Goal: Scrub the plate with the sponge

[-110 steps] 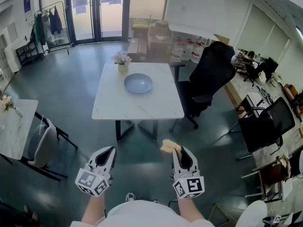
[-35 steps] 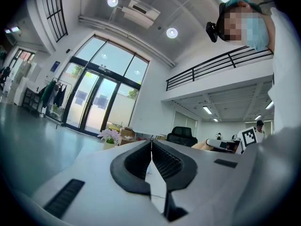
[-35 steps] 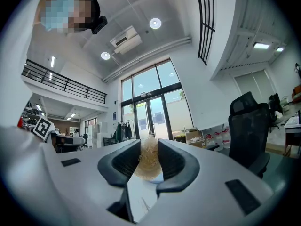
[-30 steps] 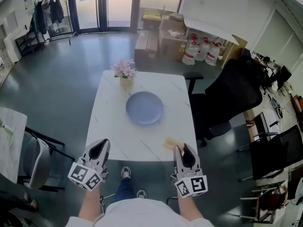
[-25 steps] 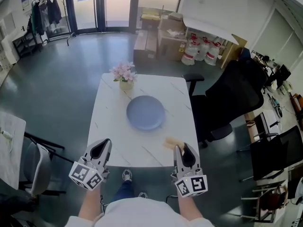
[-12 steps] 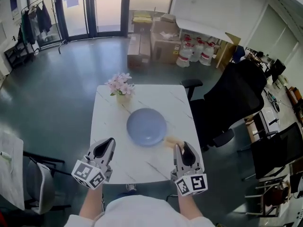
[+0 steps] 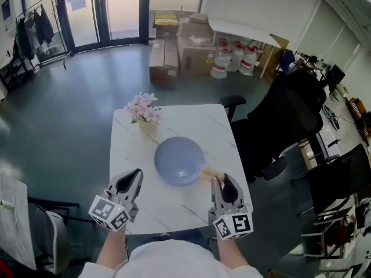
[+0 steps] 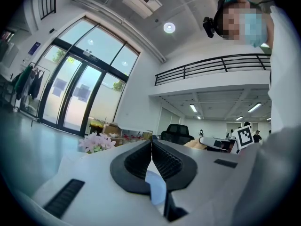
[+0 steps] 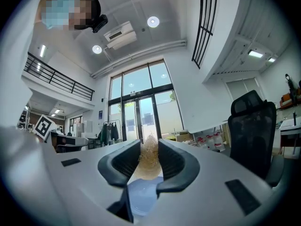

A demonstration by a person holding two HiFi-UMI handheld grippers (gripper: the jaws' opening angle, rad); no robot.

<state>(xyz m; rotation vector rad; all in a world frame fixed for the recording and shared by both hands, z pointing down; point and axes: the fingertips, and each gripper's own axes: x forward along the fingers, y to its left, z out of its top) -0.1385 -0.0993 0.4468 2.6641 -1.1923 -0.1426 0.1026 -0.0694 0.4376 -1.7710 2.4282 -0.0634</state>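
**A:** What stood around the plate (image 7: 179, 160)?

**B:** It lay near the middle of a white marbled table (image 7: 124, 149). A small vase of pink flowers (image 7: 142, 112) stood toward the far left corner, apart from the plate. A black office chair (image 7: 284, 114) was just beside the table's right edge.

**A:** And the grippers?

**B:** Both hung over the near part of the table, pointing level toward the far side. The left gripper (image 7: 135, 175) had its jaws pressed flat together. The right gripper (image 7: 220, 178) was clamped on a tan, fibrous sponge (image 7: 207, 172). The sponge reached just beside the plate's near right rim, but I couldn't tell whether it touched.

**A:** How much room was there to move?

**B:** There was bare tabletop left of the plate and between it and the near edge, with a narrower strip on the right. Past the table, dark floor ran to the glass doors (image 7: 104, 7). Cardboard boxes (image 7: 191, 39) and water jugs (image 7: 232, 59) stood at the far side.

**A:** Was anything hidden?

**B:** The table's near corners lay behind the two grippers. At the near left, a second pale tabletop (image 7: 14, 213) was cut off by the frame.
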